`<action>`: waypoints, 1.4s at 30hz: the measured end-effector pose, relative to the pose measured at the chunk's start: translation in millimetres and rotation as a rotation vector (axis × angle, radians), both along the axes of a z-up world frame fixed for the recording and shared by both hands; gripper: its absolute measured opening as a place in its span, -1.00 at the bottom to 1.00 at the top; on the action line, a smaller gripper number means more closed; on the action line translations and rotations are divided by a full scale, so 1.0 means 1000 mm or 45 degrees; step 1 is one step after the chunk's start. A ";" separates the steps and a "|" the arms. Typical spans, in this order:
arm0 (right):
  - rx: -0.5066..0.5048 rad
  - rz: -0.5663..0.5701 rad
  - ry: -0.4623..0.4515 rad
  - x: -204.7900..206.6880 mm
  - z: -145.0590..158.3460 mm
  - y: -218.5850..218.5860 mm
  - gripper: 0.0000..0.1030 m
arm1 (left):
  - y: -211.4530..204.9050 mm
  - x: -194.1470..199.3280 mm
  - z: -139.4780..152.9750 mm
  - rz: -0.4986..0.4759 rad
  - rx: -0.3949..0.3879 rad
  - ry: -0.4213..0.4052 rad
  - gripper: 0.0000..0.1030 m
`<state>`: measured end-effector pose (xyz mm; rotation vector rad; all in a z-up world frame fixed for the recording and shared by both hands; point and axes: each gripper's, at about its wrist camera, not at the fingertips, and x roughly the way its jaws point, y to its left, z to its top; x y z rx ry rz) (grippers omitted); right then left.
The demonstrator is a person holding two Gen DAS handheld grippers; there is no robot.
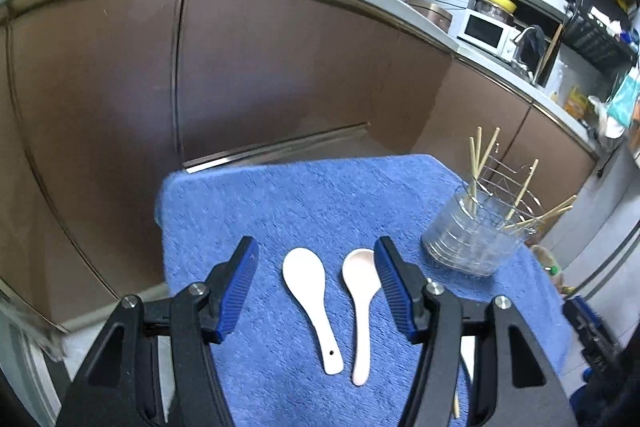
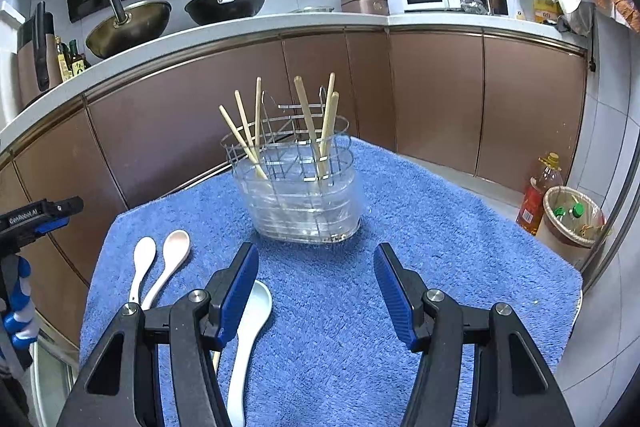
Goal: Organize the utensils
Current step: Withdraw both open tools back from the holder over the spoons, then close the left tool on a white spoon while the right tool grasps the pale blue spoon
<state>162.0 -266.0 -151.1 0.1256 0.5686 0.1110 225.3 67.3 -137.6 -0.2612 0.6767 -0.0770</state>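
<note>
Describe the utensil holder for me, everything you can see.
The holder is a clear ribbed plastic tub with a wire rack set inside. It stands upright on the blue towel, toward its far edge. Six wooden chopsticks lean in it at angles. No spoons are in it and neither hand-held gripper touches it.

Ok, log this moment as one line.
left gripper: open over two spoons | right gripper: open, empty | chopsticks in holder | third spoon on towel

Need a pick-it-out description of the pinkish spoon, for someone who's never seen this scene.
On the blue towel, left of the clear utensil holder, two spoons lie side by side. The pinkish spoon is the one nearer the holder; its neighbour, the white spoon, is plain white with a small hole in its handle.
</note>
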 end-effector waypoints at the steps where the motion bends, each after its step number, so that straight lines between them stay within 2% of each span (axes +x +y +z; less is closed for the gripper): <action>1: 0.000 0.004 0.010 0.002 -0.002 0.000 0.12 | 0.001 0.003 -0.002 -0.015 -0.024 0.017 0.13; 7: 0.001 0.050 0.077 0.013 -0.018 0.004 0.12 | -0.003 0.031 -0.030 -0.170 -0.225 0.167 0.12; 11: 0.032 0.119 0.157 0.023 -0.030 0.007 0.12 | -0.018 0.058 -0.046 -0.322 -0.276 0.263 0.11; 17: 0.069 0.183 0.262 0.037 -0.049 0.013 0.11 | -0.037 0.096 -0.064 -0.419 -0.203 0.350 0.10; 22: 0.115 0.210 0.316 0.046 -0.060 0.010 0.12 | -0.043 0.119 -0.077 -0.460 -0.174 0.408 -0.05; 24: 0.133 0.217 0.339 0.050 -0.064 0.008 0.12 | -0.044 0.125 -0.082 -0.474 -0.162 0.430 -0.12; 30: 0.146 0.233 0.371 0.057 -0.072 0.007 0.11 | -0.042 0.136 -0.094 -0.513 -0.136 0.465 -0.15; 31: 0.149 0.235 0.375 0.059 -0.073 0.007 0.11 | -0.042 0.137 -0.096 -0.517 -0.140 0.472 -0.17; 33: 0.161 0.249 0.383 0.062 -0.074 0.008 0.11 | -0.043 0.140 -0.099 -0.526 -0.145 0.486 -0.37; 36: 0.209 0.311 0.409 0.071 -0.078 0.012 -0.02 | -0.046 0.145 -0.105 -0.532 -0.144 0.507 -0.50; 42: 0.270 0.408 0.488 0.097 -0.082 0.015 -0.34 | -0.052 0.149 -0.115 -0.530 -0.135 0.553 -0.61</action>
